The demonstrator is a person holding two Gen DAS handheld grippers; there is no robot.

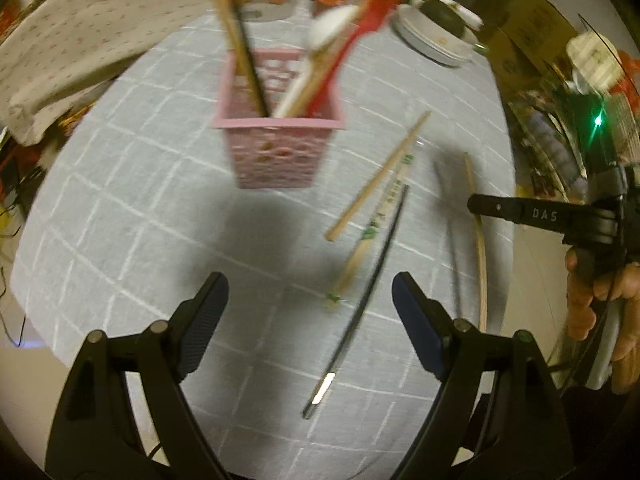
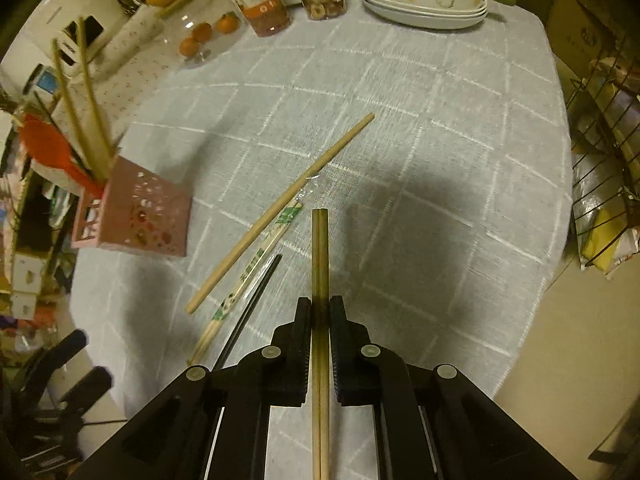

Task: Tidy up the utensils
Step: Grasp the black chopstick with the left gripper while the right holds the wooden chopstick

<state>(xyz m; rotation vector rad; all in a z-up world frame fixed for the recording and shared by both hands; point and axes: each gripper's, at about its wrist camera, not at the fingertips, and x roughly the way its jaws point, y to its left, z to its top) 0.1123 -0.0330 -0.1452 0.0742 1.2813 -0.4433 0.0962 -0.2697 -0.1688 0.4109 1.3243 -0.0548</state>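
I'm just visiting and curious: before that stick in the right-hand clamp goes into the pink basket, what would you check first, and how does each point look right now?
1. Right gripper shut on the bamboo chopsticks: ok.
2. Chopsticks lifted off the tablecloth: cannot tell.
3. Pink basket upright: ok.
4. Room in the basket beside the red spatula and other sticks: ok, looks open in the middle.
5. Left gripper open and holding nothing: ok.
6. Loose wooden stick, wrapped chopsticks and black chopstick left on the cloth: not ok, not yet sorted.
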